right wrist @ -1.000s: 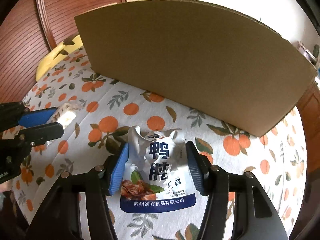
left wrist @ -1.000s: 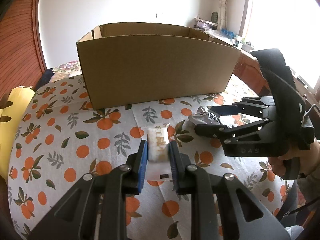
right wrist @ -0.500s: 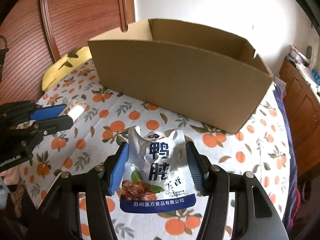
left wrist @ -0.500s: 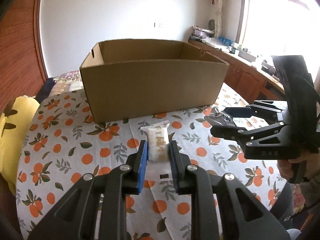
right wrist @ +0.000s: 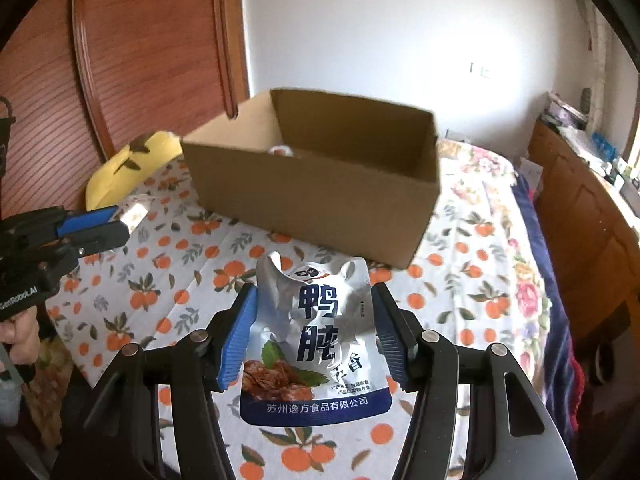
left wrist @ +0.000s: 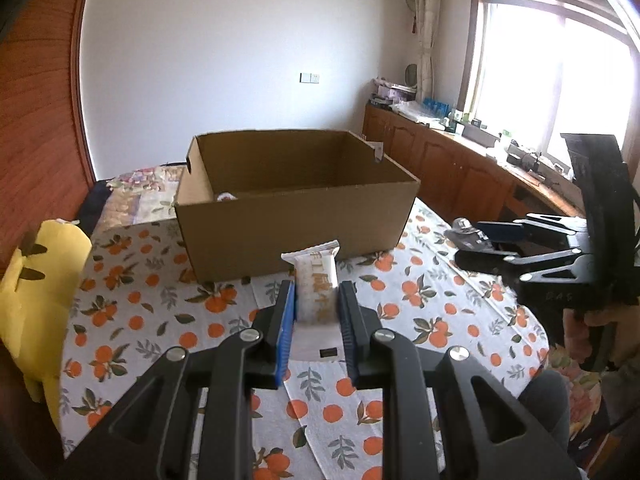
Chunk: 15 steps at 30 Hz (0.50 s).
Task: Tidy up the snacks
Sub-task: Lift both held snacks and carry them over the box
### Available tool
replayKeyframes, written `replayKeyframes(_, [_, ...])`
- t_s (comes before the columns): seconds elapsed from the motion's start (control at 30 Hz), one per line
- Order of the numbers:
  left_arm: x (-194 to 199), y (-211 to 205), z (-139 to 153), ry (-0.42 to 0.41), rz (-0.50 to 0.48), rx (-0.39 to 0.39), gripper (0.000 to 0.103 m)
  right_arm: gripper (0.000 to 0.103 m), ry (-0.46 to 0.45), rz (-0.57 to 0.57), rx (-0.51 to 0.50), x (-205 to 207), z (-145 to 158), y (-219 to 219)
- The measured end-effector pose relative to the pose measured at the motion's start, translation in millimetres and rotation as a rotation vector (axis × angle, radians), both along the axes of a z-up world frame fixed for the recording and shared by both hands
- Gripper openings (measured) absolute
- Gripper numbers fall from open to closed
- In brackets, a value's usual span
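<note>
Daylight floods in from the window (left wrist: pixel 560 76) on my right, so bright that the panes are blown out to white and the counter (left wrist: pixel 472 160) below sits in haze. The white wall (right wrist: pixel 400 40) glows evenly. My left-hand camera sees the cardboard box (left wrist: pixel 296 216) with a dim, shadowed inside. Both lenses bend the room hard: the wooden door (right wrist: pixel 140 60) curves, and the corners go black. The box edge in my right-hand camera is smeared; the tablecloth (left wrist: pixel 140 320) looks soft.
</note>
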<state>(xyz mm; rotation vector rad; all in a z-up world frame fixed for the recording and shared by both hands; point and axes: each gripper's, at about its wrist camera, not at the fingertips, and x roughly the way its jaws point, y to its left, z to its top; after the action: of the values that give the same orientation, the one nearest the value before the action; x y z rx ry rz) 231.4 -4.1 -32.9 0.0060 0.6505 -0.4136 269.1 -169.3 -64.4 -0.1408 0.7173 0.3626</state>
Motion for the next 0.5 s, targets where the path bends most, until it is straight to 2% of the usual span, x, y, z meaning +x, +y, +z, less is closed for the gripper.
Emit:
replayKeyframes(0.23, [-10,5,29,-0.011,-0.006,0.0,0.02,0.058,-0.023,-0.024,0.033,-15,38,-12])
replayKeyframes(0.5, [-13,2,48,-0.02,-0.044,0.015,0.02,0.058,-0.054,-0.003,0.0,-21,61,-10])
